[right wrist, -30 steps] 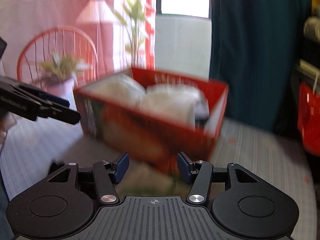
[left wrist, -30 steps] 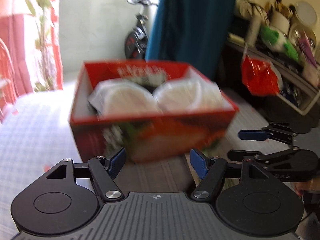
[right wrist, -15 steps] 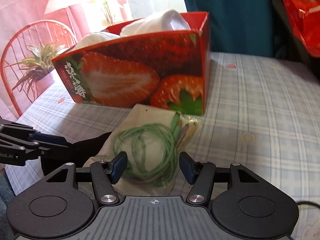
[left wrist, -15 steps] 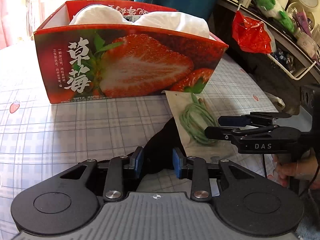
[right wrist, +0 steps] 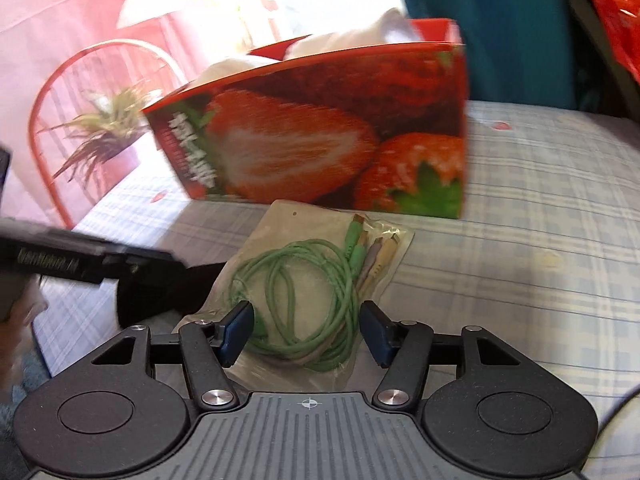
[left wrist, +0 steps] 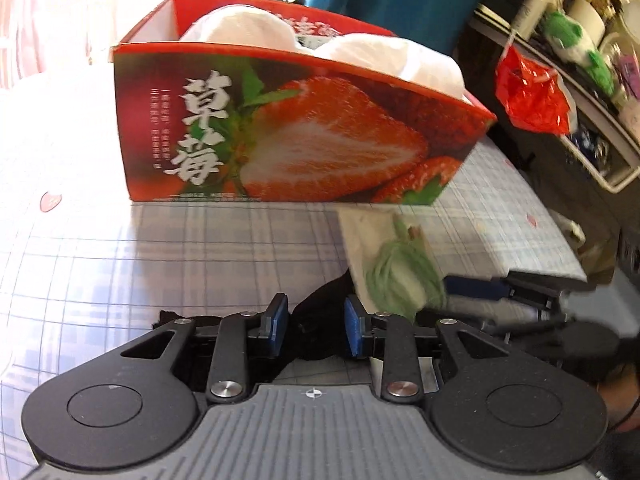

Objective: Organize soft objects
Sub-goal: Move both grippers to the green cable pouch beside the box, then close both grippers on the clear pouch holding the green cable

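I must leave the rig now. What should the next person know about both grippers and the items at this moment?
Left gripper: jaws set around the black cloth on the table; whether they pinch it cannot be told.
Right gripper: open, over the near end of the bagged green cable, nothing held.
Strawberry box: stands on the checked tablecloth behind both items, with white soft items already inside.
Done: white items are boxed.
Left: the black cloth, probably the cable bag too, still lie in front of the box.
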